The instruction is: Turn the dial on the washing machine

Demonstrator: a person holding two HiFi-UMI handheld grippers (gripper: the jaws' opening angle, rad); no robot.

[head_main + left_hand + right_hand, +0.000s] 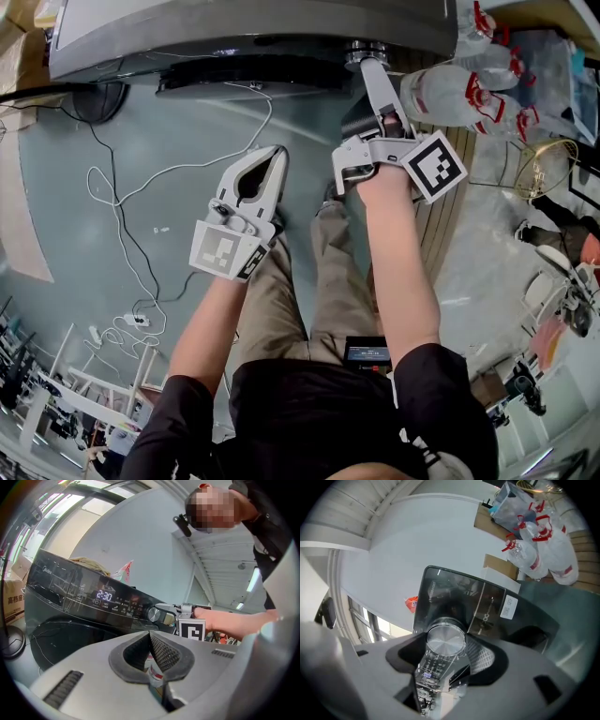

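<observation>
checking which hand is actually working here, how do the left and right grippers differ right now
Contact: the right gripper is up at the washing machine with its jaws closed on the silver dial. The left gripper touches nothing.
Jaws: the left's meet with nothing between them, while the right's are held apart by the dial.
Position: the left hangs away from the machine, nearer the person.
Both share the same grey two-jaw build.
</observation>
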